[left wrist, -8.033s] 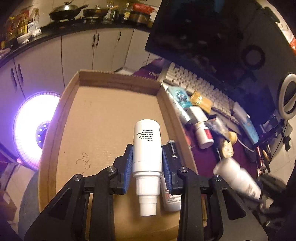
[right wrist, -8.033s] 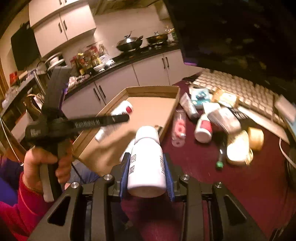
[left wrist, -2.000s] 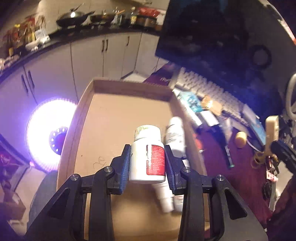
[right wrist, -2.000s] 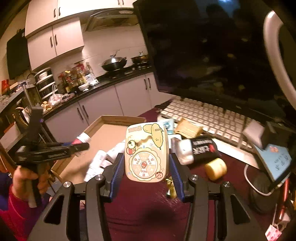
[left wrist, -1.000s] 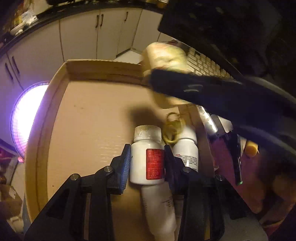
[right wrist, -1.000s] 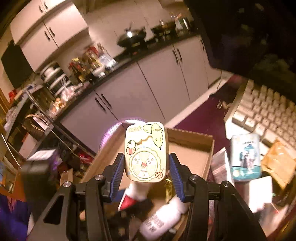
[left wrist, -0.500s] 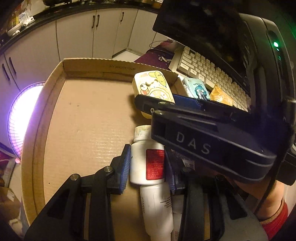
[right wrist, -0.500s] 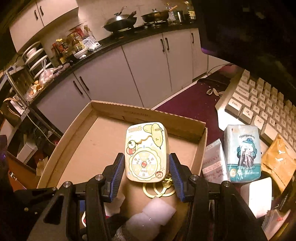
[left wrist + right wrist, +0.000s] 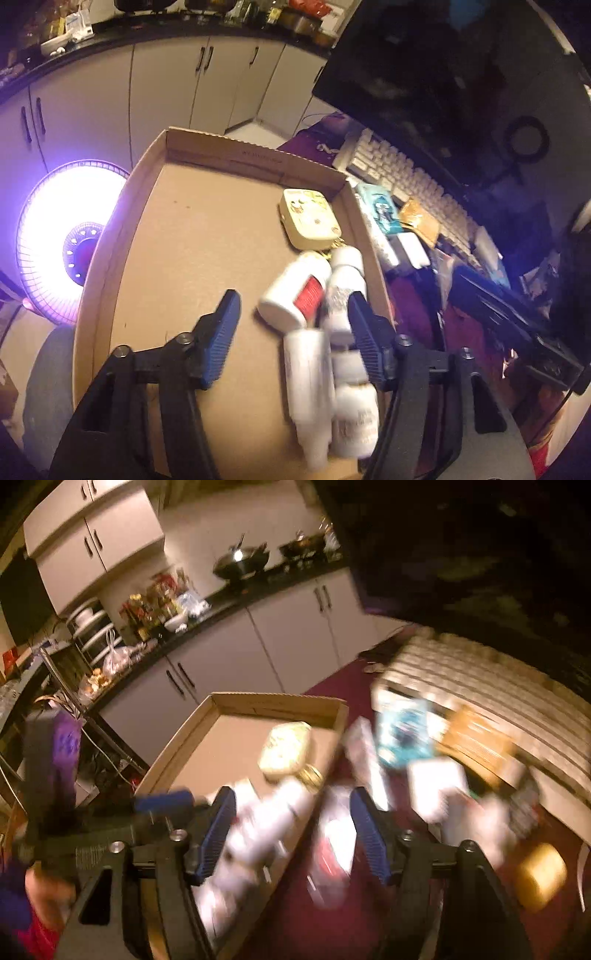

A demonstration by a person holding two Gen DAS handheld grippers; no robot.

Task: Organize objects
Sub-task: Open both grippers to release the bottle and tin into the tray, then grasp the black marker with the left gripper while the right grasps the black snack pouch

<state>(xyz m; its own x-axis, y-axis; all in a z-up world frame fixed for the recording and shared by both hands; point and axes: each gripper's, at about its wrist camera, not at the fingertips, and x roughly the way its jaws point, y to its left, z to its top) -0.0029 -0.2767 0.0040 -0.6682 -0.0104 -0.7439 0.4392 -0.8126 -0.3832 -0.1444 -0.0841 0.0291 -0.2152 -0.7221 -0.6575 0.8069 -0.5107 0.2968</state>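
In your left wrist view, a glowing round heater (image 9: 70, 243) sits at nine o'clock, outside the cardboard tray (image 9: 122, 236). Your left gripper (image 9: 293, 334) hangs over the tray floor with its jaws opening and nothing pressed between the blue pads; the white pill bottle with the red label (image 9: 295, 295) lies on its side on the cardboard, in the gap but nearer the right pad. Just right of it lies a white bottle (image 9: 343, 280), touching it, and below them, towards six o'clock, two more white bottles (image 9: 332, 398) lie blurred along the tray's right wall. At one o'clock from the pill bottle, the yellow cartoon tin (image 9: 308, 218) rests flat near the tray's far right corner. Beyond the tray wall, at two o'clock, a teal packet (image 9: 380, 210) and a keyboard (image 9: 406, 177) lie on the maroon cloth.

In your right wrist view, much is smeared. Your left hand (image 9: 48, 890) shows at eight o'clock. Your right gripper (image 9: 291, 830) is opening, its jaws empty, above the tray's right wall (image 9: 325, 775). The tin (image 9: 286, 749) lies inside the tray at twelve o'clock from the jaws.
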